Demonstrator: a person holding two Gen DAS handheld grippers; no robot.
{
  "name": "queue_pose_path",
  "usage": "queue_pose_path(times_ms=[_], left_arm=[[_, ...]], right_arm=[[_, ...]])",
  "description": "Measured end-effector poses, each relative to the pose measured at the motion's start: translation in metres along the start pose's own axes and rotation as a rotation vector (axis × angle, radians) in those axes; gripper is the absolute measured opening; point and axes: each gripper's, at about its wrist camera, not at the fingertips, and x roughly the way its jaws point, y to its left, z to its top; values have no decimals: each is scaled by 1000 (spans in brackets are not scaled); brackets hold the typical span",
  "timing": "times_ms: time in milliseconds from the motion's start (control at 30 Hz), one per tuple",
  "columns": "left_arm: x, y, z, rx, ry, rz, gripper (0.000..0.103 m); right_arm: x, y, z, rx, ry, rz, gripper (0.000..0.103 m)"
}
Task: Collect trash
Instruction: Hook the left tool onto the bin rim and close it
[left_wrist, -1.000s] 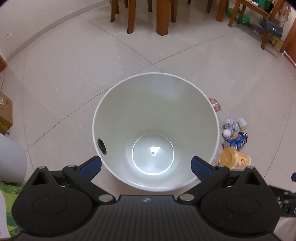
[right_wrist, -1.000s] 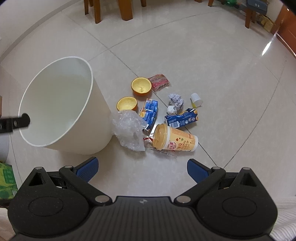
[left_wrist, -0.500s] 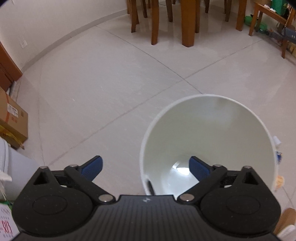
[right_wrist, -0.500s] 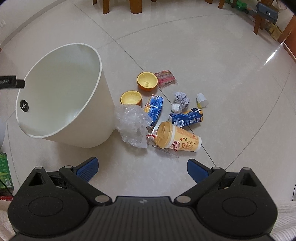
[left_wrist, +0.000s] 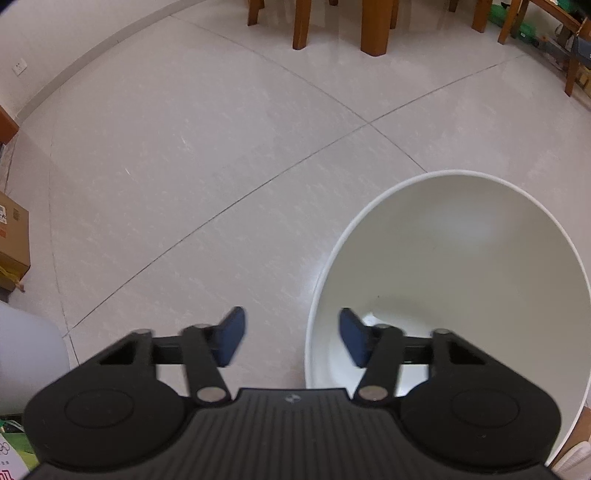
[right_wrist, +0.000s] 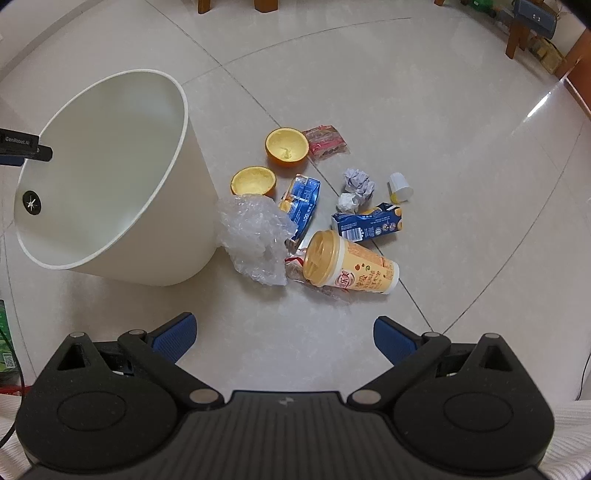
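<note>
The white plastic waste bin (right_wrist: 110, 177) stands tilted on the pale tiled floor (right_wrist: 369, 92), mouth toward the cameras, with nothing seen inside. The left gripper (left_wrist: 291, 338) straddles its near rim, one blue finger (left_wrist: 231, 338) outside and the other inside, a clear gap between them and the wall not clamped. In the right view a black bar printed "GenRobot.AI" (right_wrist: 22, 146) cuts in over the bin's edge. Just right of the bin lies the trash: crumpled clear plastic film (right_wrist: 255, 236), two hollow orange-peel halves (right_wrist: 286, 146), a blue snack packet (right_wrist: 303, 203), a red wrapper (right_wrist: 327, 142), crumpled paper balls (right_wrist: 356, 184), a small white cup (right_wrist: 400, 186), a blue carton (right_wrist: 367, 223) and a toppled yellow lidded drink cup (right_wrist: 347, 266) whose red logo is too small to read. The right gripper (right_wrist: 284, 338) hovers above, fingers wide apart and empty.
</note>
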Motion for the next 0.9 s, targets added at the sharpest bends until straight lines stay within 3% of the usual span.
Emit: queue_pose_path(times_ms=[300, 600, 900], left_arm=[[6, -5, 1, 18, 25, -20, 10], [5, -4, 5, 10, 32, -22, 10], [6, -6, 11, 73, 69, -48, 10]], right_arm=[[1, -5, -1, 15, 4, 1, 103], [1, -9, -3, 21, 3, -4, 103], [4, -12, -5, 20, 8, -7, 103]])
